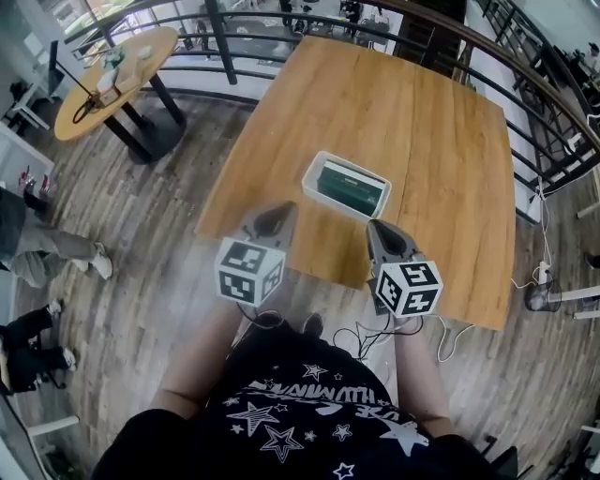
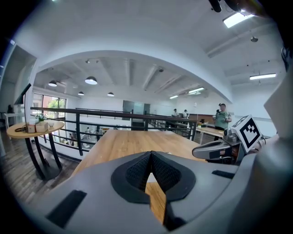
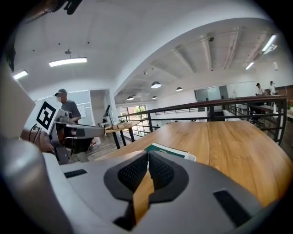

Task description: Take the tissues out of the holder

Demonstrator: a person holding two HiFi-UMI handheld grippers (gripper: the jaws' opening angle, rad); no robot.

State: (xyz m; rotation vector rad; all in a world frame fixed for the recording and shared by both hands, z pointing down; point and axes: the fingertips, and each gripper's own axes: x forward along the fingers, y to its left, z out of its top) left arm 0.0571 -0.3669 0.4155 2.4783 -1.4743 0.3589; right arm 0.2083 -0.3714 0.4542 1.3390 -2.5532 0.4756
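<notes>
A white tissue holder (image 1: 322, 169) with a green tissue pack (image 1: 350, 187) in it stands on the wooden table (image 1: 441, 150), near its front edge. My left gripper (image 1: 278, 215) hovers at the table's front edge, just left of and nearer than the holder, jaws shut and empty. My right gripper (image 1: 379, 232) hangs to the holder's right and nearer, also shut on nothing. In the right gripper view the holder (image 3: 170, 151) lies just beyond the closed jaws (image 3: 147, 161), with the left gripper (image 3: 78, 132) off to the left. The left gripper view shows closed jaws (image 2: 150, 157) over the tabletop.
A black metal railing (image 1: 281, 21) curves round the far and right sides of the table. A round side table (image 1: 117, 70) with small items stands at the back left. A person's legs (image 1: 42, 251) show at the left. Cables (image 1: 370, 339) lie on the floor under the table's front edge.
</notes>
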